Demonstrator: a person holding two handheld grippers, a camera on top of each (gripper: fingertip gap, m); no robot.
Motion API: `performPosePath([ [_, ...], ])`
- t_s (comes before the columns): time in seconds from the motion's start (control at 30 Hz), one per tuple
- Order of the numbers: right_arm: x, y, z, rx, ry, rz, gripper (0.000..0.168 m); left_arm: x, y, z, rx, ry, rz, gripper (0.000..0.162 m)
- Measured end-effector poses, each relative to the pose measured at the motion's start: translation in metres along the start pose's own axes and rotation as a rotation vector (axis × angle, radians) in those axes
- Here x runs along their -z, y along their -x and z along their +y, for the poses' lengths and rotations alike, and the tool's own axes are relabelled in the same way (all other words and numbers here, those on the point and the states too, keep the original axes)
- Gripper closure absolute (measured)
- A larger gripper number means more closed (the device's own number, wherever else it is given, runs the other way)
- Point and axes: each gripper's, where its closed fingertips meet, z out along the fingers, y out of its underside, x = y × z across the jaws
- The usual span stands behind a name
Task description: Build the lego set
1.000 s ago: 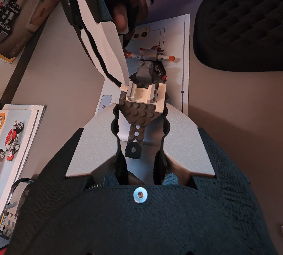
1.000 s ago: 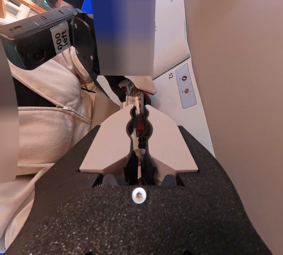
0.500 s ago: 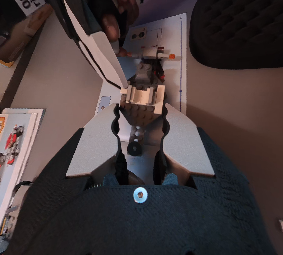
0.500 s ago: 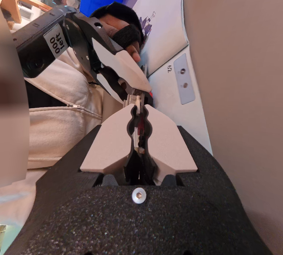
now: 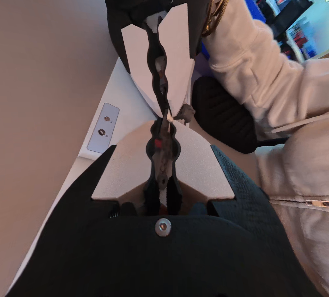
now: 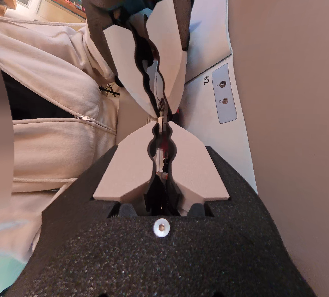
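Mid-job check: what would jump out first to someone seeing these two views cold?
The two grippers meet tip to tip at the centre, both clamped edge-on on one grey lego model: the left gripper from below in its own view, the right gripper likewise in its view. Behind lies the white instruction sheet, with a cream sleeve alongside.

dim warm light, motion blur, strong fisheye edges.

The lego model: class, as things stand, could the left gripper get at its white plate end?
Probably not. The left gripper is already shut on the lego model's grey end, and the right gripper, tip to tip with it, covers the white plate.
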Motion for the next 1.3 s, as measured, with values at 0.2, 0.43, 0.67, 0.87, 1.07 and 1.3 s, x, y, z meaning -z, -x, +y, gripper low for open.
performPosePath([
  [0.2, 0.000, 0.000, 0.000, 0.002, 0.022, 0.003, 0.161, -0.001, -0.004, 0.000, 0.116, 0.013, 0.119, 0.150],
  [0.43, 0.000, 0.001, 0.002, 0.005, 0.025, 0.011, 0.161, -0.004, -0.006, 0.001, 0.216, 0.050, 0.196, 0.150],
  [0.67, -0.001, 0.002, 0.003, 0.011, 0.037, 0.002, 0.161, -0.006, -0.009, 0.002, 0.268, 0.094, 0.260, 0.153],
  [0.87, 0.002, 0.002, 0.001, 0.019, 0.002, 0.007, 0.161, -0.006, -0.010, 0.001, 0.274, 0.071, 0.275, 0.154],
  [1.07, 0.002, 0.003, 0.005, 0.039, 0.001, -0.004, 0.161, -0.005, -0.011, 0.001, 0.271, 0.072, 0.283, 0.154],
  [1.3, 0.002, 0.006, 0.006, 0.028, 0.017, -0.030, 0.162, -0.005, -0.012, 0.002, 0.243, 0.077, 0.272, 0.154],
])
